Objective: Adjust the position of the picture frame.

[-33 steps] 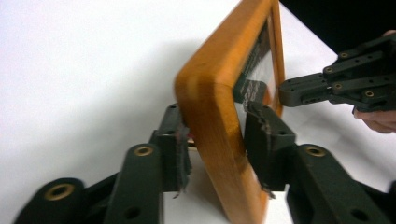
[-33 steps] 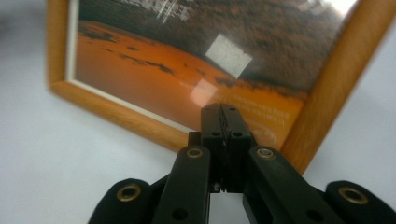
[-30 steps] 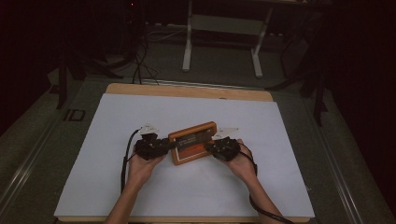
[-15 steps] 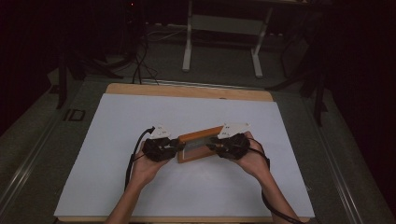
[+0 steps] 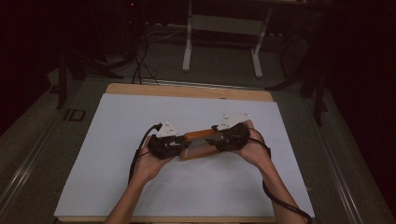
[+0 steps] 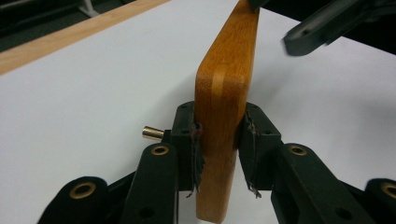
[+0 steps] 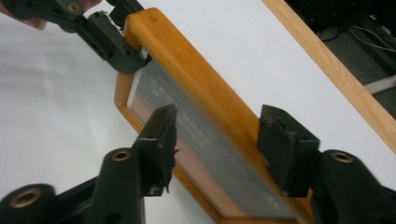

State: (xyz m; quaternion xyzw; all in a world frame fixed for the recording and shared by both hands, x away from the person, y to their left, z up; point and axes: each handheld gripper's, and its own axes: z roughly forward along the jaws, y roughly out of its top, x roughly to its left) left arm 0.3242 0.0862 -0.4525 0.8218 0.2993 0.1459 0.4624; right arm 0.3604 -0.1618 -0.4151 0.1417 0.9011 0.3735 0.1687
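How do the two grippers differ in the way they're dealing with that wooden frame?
The left gripper clamps its fingers on the wooden frame's edge; the right gripper's fingers have just been opening and stand apart around it. The left grips one end, the right straddles the other. Both are black.

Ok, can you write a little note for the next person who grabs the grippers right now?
Left gripper: shut on the end of the wooden frame.
Right gripper: jaws have just been opening; the frame's other end sits between them, pads not pressing.
Frame: tipped up on edge above the white table cover, dark panel facing the right gripper.
Done: frame lifted off the table.
Left: probably turning it over or setting it down; support it first, since one gripper holds it.
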